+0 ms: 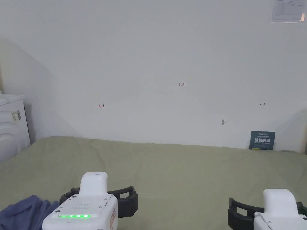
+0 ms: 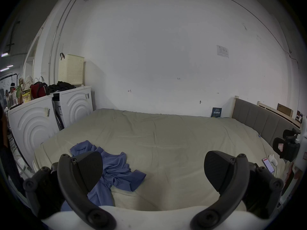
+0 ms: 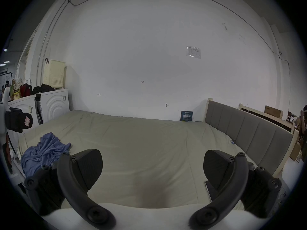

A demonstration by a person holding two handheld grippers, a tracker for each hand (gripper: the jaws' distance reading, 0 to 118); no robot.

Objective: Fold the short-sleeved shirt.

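The shirt is soft, rumpled blue cloth; the bed sheet matt cloth; the headboard padded fabric.

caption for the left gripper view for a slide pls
Open left gripper above a green bed, crumpled blue shirt lying unfolded beside it.

One blue shirt, two hand-held grippers, left, right, one bed

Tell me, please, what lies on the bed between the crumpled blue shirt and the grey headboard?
In the right gripper view, bare green sheet runs from the blue shirt to the headboard.
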